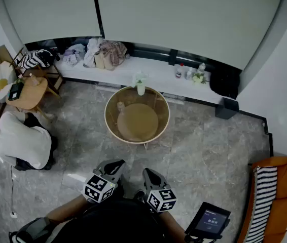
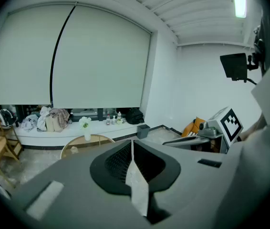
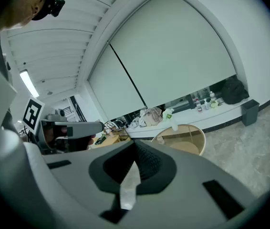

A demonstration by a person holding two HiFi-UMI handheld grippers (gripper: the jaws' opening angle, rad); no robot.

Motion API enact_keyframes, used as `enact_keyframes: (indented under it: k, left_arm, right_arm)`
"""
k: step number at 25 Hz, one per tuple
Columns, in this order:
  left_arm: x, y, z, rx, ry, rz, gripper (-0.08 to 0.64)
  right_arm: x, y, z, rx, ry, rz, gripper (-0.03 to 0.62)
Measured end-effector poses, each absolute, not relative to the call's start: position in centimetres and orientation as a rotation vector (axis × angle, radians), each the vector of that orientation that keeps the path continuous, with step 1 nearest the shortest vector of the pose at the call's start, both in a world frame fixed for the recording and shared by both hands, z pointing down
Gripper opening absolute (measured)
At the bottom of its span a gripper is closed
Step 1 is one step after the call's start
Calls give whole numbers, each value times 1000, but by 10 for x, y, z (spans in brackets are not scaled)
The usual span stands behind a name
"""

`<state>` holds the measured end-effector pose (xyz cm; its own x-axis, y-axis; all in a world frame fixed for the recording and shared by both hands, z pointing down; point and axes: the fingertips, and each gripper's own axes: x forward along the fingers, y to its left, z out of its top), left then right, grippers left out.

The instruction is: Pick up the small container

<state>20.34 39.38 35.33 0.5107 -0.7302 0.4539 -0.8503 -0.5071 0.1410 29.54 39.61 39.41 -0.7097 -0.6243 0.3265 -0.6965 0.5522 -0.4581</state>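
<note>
Spotted the small container (image 1: 120, 106) on the round bench (image 1: 106, 118), near the vase (image 1: 141, 89), well ahead of both tools. Holding left tool (image 1: 114, 165) and right tool (image 1: 150, 175) side by side near the body, tipped slightly down, both clenched on nothing.

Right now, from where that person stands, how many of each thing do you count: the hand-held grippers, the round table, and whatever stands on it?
grippers: 2, the left gripper and the right gripper, both shut and empty
round table: 1
vase of flowers on the table: 1
small container on the table: 1
Total: 5
</note>
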Motion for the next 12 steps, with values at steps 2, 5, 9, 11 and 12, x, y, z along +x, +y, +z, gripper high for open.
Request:
enact_keyframes:
  k: [2,5,9,11,12]
  left_arm:
    - [198,401,356,2392,-1326,509,2]
    - [189,412,364,2355,-1312,512,2]
    - [163,428,377,2293,-1300,485,3]
    - [144,434,382,2263,-1326,469,3]
    - [133,435,385,2243,-1337,457,3]
  right_arm:
    - [297,404,396,1163,-2631,867,6]
    - [292,412,398,1204,-2603,852,6]
    - [270,420,405,1222,-2577,851,6]
    - [253,424,409,1207,-2568,857,6]
    - [243,425,410,1193,-2568,859,6]
